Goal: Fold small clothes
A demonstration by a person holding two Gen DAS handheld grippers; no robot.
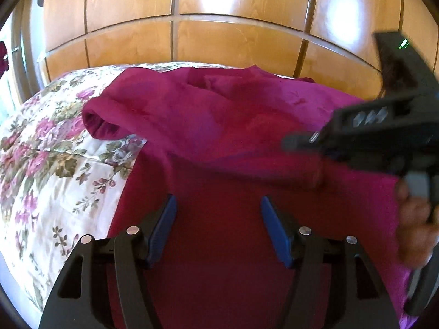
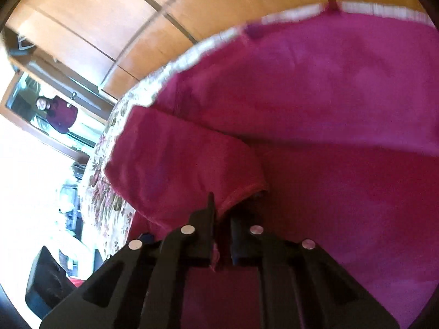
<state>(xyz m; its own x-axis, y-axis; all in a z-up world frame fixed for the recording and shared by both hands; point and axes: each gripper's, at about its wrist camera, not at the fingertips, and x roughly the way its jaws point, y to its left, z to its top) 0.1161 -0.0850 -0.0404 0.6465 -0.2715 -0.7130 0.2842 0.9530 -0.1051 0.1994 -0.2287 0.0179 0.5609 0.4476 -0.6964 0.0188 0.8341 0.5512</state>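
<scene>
On the bed, in the left wrist view, a magenta garment (image 1: 219,126) lies spread over a floral bedspread (image 1: 41,164), with a wooden wardrobe (image 1: 219,27) behind. One sleeve (image 1: 101,120) reaches out to the left onto the bedspread, its cuff opening facing the camera. The left gripper (image 1: 218,219) hangs over the near part of the garment with its blue-padded fingers (image 1: 164,224) spread wide and nothing between them; the cloth lies below and ahead of them, and whether the tips touch it cannot be told. At the right edge the right gripper (image 1: 301,139) shows from the side, blurred, pointing left over the garment, with the person's hand (image 1: 417,219) on its handle.

In the right wrist view, tilted and blurred, the same garment (image 2: 315,96) fills most of the frame, the bedspread (image 2: 104,192) showing along its left rim and the wardrobe (image 2: 96,27) beyond. A folded flap of the garment (image 2: 178,164) with a stitched hem lies just ahead of the right gripper (image 2: 223,219). Its fingers (image 2: 210,213) are drawn close together with a pinch of magenta cloth caught between them, a little of it showing in the narrow gap behind the tips. A mirror (image 2: 55,109) at the far left reflects a person in dark red.
</scene>
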